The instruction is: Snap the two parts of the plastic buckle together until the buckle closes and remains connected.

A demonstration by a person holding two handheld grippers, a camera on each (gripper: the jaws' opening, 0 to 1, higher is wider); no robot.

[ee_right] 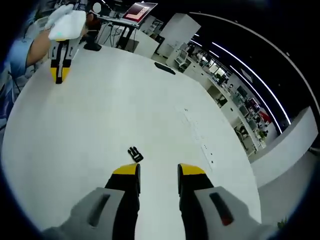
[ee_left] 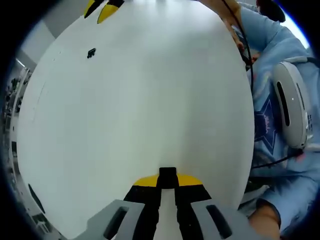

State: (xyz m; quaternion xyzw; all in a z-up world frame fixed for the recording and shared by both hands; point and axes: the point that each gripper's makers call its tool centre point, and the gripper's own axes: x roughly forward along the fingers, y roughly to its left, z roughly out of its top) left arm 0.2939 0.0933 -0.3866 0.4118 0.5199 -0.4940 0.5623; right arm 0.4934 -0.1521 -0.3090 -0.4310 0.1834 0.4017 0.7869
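Right tongs (ee_right: pixel 158 171) are spread, jaws parallel and empty, held low over the white surface (ee_right: pixel 100 110). Just beyond the left jaw tip lies the black buckle (ee_right: pixel 134 154), flat on the surface and apart from the jaw. Left tongs (ee_left: pixel 167 176) are pressed together with nothing between them, hovering above the surface near its edge, well apart from the buckle. A person in a blue shirt (ee_left: pixel 280 125) sits beside the surface.
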